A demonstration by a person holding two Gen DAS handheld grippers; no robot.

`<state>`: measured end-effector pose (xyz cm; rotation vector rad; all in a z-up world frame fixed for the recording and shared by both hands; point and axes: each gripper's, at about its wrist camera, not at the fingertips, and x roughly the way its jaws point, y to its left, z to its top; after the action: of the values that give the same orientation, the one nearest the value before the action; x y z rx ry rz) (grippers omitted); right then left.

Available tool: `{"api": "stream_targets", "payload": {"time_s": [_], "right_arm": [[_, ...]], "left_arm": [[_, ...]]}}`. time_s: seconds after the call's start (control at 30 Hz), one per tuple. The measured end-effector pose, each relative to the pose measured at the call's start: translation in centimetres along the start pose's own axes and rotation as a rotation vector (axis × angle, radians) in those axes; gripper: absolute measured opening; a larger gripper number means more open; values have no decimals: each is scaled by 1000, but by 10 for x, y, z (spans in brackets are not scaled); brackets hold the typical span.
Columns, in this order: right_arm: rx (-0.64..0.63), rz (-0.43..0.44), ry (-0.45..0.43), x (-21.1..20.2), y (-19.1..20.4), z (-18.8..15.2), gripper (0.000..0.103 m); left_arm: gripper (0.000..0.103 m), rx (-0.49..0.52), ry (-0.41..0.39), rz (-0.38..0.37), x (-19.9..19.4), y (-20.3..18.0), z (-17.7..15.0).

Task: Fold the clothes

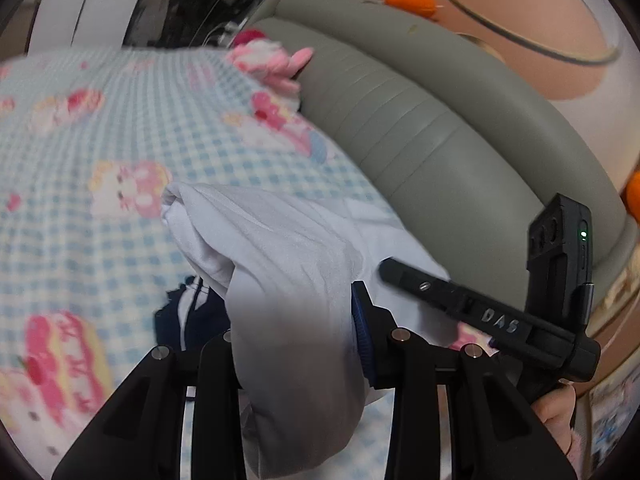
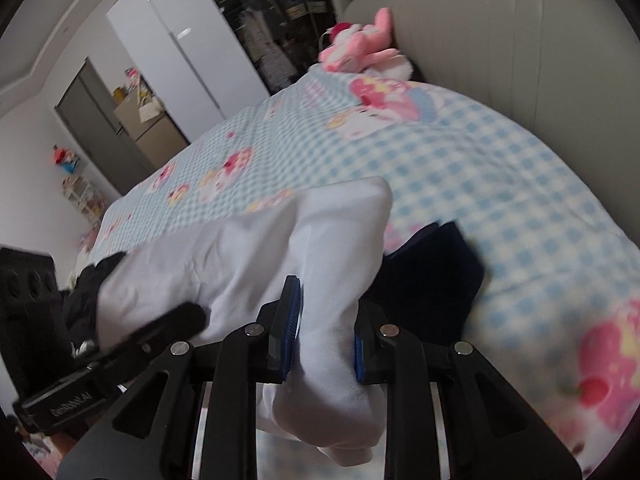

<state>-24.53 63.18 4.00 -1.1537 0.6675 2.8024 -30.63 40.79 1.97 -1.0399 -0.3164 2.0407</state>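
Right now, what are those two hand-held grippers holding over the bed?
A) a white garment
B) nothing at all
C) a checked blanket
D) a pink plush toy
A: the white garment is bunched between the pads of the right hand-held gripper and of the left hand-held gripper, above the checked bedspread.

Each camera sits just behind its gripper's two fingers and looks forward and down along them, very close to the white garment (image 1: 280, 264) that fills the lower middle of both pictures. The left wrist view faces across the checked bedspread (image 1: 100, 152) toward the grey padded headboard (image 1: 420, 132). The right wrist view faces the same bed, with the wardrobe (image 2: 176, 40) far behind. Both share the garment, bedspread, headboard and pink plush toy (image 2: 360, 50).
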Motion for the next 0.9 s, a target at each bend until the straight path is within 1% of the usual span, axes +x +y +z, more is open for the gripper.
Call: {"api": "stream_targets", "payload": {"time_s": [0.03,0.07,0.1,0.17,0.2,0.23,0.3,0.37,0.4,0.43,0.47,0.5,0.53,0.6,0.63,0.7,0.77,0.8,0.83,0.87,0.9], "right_arm": [[9,-23,5,10,-11,1,22],[22,-45,26,22,-21,0,23],[39,-65,63,35,-32,-5,24],[70,-58,90,46,-46,-17,24],[85,-46,95,48,-53,-24,25],[98,-31,85,46,-58,-28,25],[123,-5,29,32,-64,-31,25],[141,-31,-35,14,-66,-31,26],[137,-43,-63,6,-65,-29,26],[122,-45,-83,-2,-60,-28,27],[95,-45,-96,-7,-51,-26,27],[62,-45,-104,-12,-41,-26,27],[26,-40,-97,-13,-30,-26,27],[-49,-32,-53,-7,-8,-28,27],[-72,-55,-35,-2,-1,-31,27],[-91,-107,-2,8,3,-40,27],[-95,-133,47,19,-1,-49,26],[-105,-156,61,22,-3,-54,23],[-111,-170,71,24,-7,-58,22],[-109,-178,80,26,-11,-61,19],[-100,-182,87,28,-15,-64,18]], "left_arm": [[40,-28,19,13,14,10,-5],[49,-61,61,37,29,23,-11],[53,-96,103,54,43,37,-17],[56,-195,184,17,56,63,-26],[56,-220,177,-24,50,69,-27],[56,-216,148,-42,40,71,-26],[56,-158,70,-27,13,66,-20],[56,-106,-23,6,-14,58,-13],[54,-87,-67,22,-26,54,-10],[54,-69,-88,16,-32,50,-7],[50,-48,-103,8,-37,45,-4],[47,-11,-87,-9,-35,36,-4],[47,28,-70,-20,-33,27,-5],[47,101,-13,13,-18,11,-11],[47,114,21,25,-7,7,-15],[47,121,85,45,15,4,-22],[47,128,131,77,31,8,-32],[47,130,145,90,37,12,-37],[47,130,159,101,42,15,-41],[47,116,167,99,47,18,-43],[48,102,175,98,51,21,-46]]}}
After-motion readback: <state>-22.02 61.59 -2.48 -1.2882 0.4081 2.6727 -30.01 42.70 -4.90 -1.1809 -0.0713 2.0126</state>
